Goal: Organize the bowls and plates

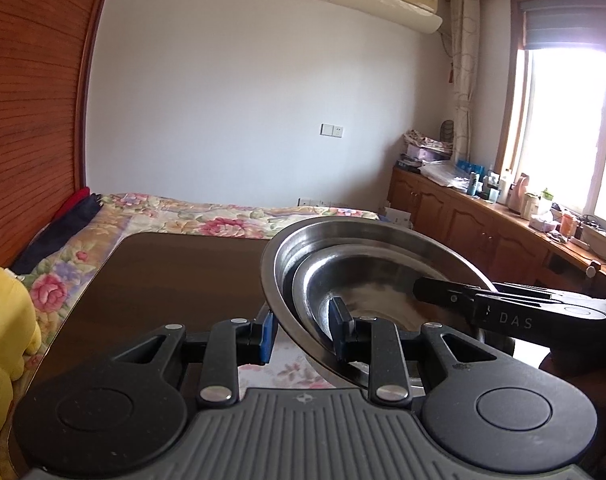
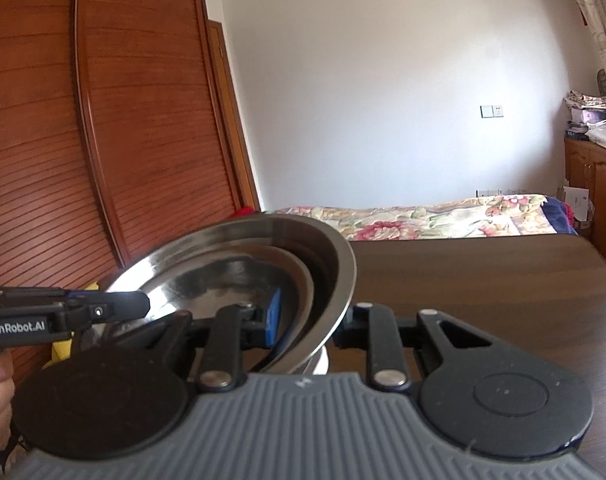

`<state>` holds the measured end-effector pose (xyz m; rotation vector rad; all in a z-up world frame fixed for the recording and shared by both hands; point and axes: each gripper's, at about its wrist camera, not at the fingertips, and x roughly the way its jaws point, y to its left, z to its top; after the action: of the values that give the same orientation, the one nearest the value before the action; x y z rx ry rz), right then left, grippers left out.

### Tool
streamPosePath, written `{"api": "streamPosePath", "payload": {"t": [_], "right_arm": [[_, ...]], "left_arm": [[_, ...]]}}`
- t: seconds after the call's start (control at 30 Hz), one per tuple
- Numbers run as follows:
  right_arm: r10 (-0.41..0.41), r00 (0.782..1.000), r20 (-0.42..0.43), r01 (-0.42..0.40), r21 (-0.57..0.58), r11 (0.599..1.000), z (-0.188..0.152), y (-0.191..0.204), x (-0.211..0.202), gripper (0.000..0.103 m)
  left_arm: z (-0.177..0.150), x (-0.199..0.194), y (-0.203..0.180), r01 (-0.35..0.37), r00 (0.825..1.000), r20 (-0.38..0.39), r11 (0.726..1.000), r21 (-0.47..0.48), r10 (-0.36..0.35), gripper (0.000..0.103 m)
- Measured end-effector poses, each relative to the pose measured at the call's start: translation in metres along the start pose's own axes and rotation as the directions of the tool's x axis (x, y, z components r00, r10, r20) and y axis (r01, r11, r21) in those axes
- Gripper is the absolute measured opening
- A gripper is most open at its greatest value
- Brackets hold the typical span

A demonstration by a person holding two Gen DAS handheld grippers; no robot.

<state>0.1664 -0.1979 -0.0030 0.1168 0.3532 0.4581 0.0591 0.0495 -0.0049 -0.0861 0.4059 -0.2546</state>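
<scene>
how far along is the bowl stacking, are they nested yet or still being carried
Done: a smaller steel bowl already sits nested inside the larger steel bowl. In hand: the left gripper and right gripper each straddle the large bowl's rim on opposite sides, holding the pair tilted above the dark table. Left: setting the stack down. No plates are in view.
</scene>
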Motion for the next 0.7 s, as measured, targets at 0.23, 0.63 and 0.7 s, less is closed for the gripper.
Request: {"api": "streamPosePath", "payload": {"t": [0.23,0.63,0.7], "right_arm": [[0.005,1.000,-0.031,-0.005,-0.016,1.000,-0.006,0.009,0.009,0.027],[-0.004,0.997,-0.074,0.001,-0.038,0.999,-0.016,0.020,0.023,0.027],[-0.009,0.997,-0.076,0.006,-0.040,0.999,-0.016,0.021,0.024,0.027]], "left_arm": [[-0.010,0.004,0.012,-0.021,0.999,-0.030,1.000,-0.021,0.021,0.056],[-0.021,0.010,0.025,-0.045,0.997,-0.066,0.998,-0.041,0.042,0.056],[-0.023,0.012,0.025,-0.048,0.996,-0.075,0.998,-0.040,0.045,0.056]]}}
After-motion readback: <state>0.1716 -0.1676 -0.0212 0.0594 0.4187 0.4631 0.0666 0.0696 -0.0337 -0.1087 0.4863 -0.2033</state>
